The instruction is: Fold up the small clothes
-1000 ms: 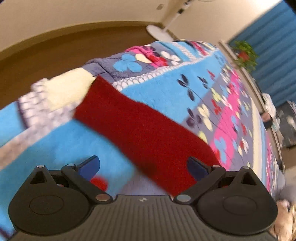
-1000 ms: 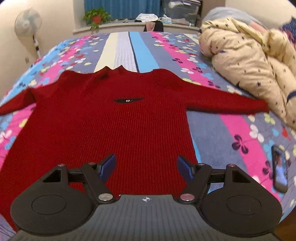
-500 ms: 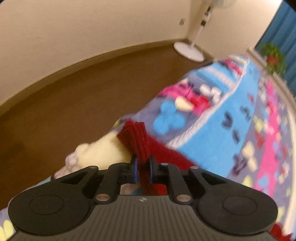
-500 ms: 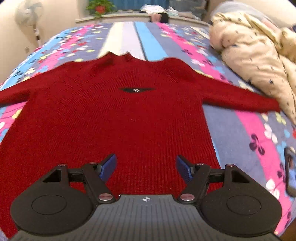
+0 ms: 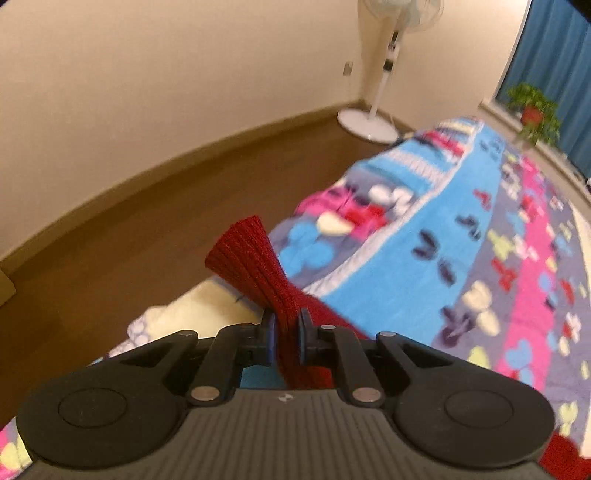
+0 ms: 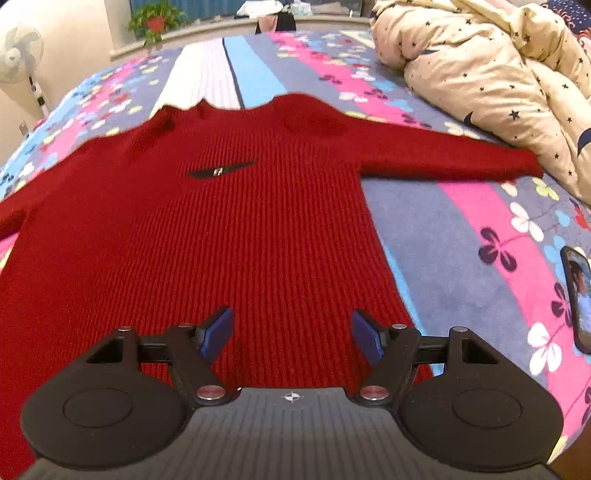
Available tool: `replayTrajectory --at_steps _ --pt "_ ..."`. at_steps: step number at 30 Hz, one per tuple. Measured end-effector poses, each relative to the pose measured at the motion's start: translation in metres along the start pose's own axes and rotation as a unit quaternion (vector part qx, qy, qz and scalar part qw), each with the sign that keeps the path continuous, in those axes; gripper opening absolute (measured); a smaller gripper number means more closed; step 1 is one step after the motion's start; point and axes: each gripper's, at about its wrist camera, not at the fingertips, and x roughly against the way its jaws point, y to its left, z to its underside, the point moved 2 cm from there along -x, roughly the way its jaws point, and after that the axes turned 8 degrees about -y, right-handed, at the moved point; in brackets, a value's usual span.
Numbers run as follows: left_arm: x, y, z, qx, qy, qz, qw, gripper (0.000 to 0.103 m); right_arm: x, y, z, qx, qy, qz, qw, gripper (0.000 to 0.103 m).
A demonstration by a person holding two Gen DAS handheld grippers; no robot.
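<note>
A small red knit sweater (image 6: 229,229) lies flat on the flowered bedspread (image 6: 461,236), neck away from me, both sleeves spread out. My right gripper (image 6: 291,332) is open and empty, just above the sweater's lower hem. My left gripper (image 5: 284,332) is shut on the ribbed cuff of the sweater's left sleeve (image 5: 255,266) and holds it lifted above the bed's left edge. The cuff fans out past the fingers.
A cream star-print duvet (image 6: 498,74) is bunched at the right of the bed. A phone (image 6: 578,295) lies at the right edge. A standing fan (image 5: 380,74) and brown floor (image 5: 129,240) are left of the bed. A potted plant (image 6: 155,18) stands on the sill.
My left gripper closed on the sleeve cuff and has lifted it off the bed. My right gripper moved forward over the sweater's hem and stayed open.
</note>
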Motion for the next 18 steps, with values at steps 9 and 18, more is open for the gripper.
replayTrajectory --at_steps 9,18 --pt "0.199 -0.183 0.035 -0.108 -0.104 0.230 0.9615 0.011 -0.003 -0.025 -0.007 -0.055 -0.034 -0.023 0.998 0.072" --pt "0.290 -0.325 0.301 -0.339 0.049 0.388 0.8556 0.080 -0.020 -0.058 -0.011 -0.091 -0.021 -0.045 0.995 0.072"
